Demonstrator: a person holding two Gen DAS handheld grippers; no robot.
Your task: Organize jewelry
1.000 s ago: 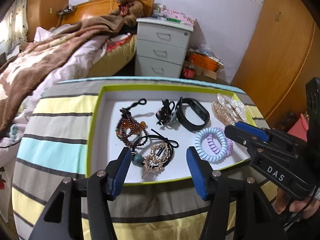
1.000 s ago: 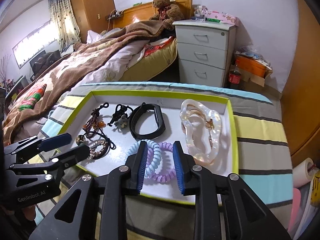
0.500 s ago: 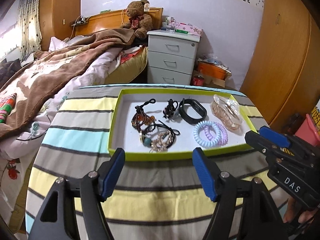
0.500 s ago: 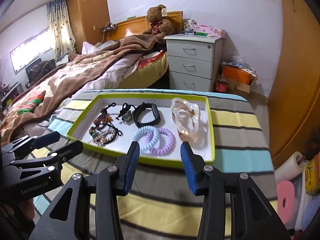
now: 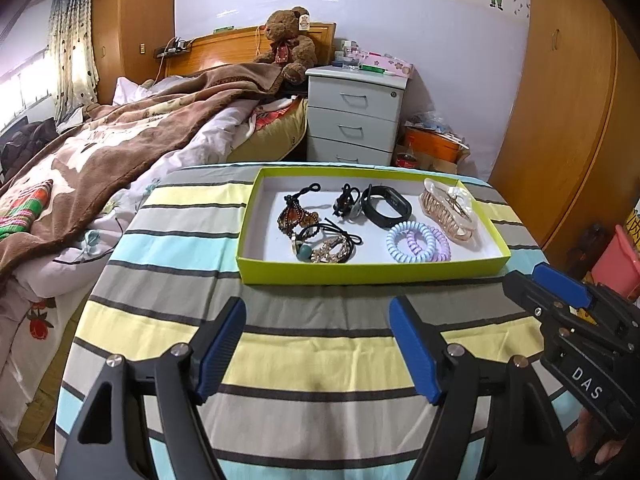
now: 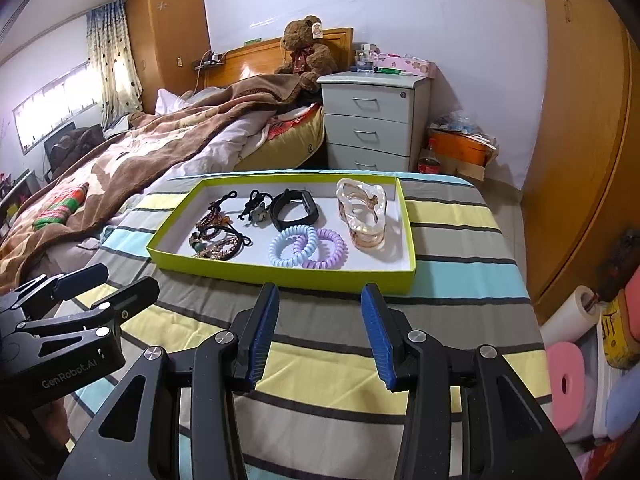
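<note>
Right wrist view shows both the right gripper (image 6: 318,332) and left gripper (image 5: 318,348) spread wide and empty, near the green tray (image 6: 280,276). Inside the tray, the blue coil band (image 6: 291,245) looks light and springy, so pinching its ring should work.

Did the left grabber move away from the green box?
Yes. The left gripper backed away from the green tray; its fingers sit short of it, over the striped cloth.

Left tool (image 5: 318,346) and right tool (image 6: 318,334) both spread wide, empty, side by side.
</note>
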